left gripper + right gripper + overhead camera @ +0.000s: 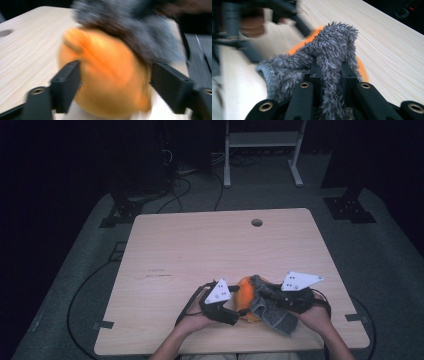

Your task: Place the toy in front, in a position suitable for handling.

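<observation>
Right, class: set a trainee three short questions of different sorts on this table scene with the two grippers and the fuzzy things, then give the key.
1. True or false: the right gripper has its fingers shut on the grey fuzzy sock.
2. Which colour is the soft thing that lies between the left gripper fingers? A blue, B orange, C green.
3. Fill the gap: in the high view both things lie near the ____ edge of the wooden table, close to the person.

Key: 1 true. 2 B. 3 front (near) edge.
</observation>
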Available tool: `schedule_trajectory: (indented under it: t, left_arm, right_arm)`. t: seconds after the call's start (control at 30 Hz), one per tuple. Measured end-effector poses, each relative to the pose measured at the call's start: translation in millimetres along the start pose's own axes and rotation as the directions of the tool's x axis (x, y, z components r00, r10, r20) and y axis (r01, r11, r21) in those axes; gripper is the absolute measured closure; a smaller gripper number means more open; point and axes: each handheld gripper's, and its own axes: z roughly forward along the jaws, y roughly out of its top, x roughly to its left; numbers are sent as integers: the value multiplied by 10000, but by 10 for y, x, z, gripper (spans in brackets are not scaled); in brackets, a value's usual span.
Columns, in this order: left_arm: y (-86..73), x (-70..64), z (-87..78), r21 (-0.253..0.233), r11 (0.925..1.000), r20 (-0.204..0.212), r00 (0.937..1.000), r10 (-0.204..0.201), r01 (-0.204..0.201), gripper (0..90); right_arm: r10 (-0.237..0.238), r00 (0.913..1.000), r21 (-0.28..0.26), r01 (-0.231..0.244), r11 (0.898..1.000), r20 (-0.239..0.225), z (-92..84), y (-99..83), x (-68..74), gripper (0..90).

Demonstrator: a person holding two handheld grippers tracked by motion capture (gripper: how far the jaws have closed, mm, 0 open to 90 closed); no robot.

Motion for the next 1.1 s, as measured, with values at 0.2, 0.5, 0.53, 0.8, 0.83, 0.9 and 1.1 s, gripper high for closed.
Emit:
schedule_trajectory:
  t: [0.2,0.5,0.53,0.8,0.83,0.9,1.1]
  left_arm:
    - [-116,27,14,566,9983,-504,9986,164,-135,305]
    - [-190,70,-10,1022,9945,-630,9976,299,-234,338]
    - [-203,78,-16,1055,9942,-649,9975,288,-219,338]
    - [-249,143,-47,996,9950,-431,9991,-43,86,351]
    - [-253,142,-51,1002,9950,-431,9991,-6,49,350]
    - [-257,149,-58,1034,9946,-410,9992,24,19,350]
    - [-317,197,-128,1371,9906,-320,9995,56,-12,349]
  right_arm:
    - [-684,9969,37,686,9976,-401,100,55,138,755]
    - [65,9997,-53,-64,10000,222,-90,-145,-10,755]
    - [65,9997,-53,-64,10000,222,-90,-145,-10,755]
    - [50,9993,322,-61,9995,361,-75,-256,-77,755]
    - [316,9977,418,-341,9985,593,-106,-322,-138,755]
    - [316,9972,455,-347,9984,671,-114,-335,-149,755]
    - [274,9996,-324,-274,9991,-4,-127,-249,-54,755]
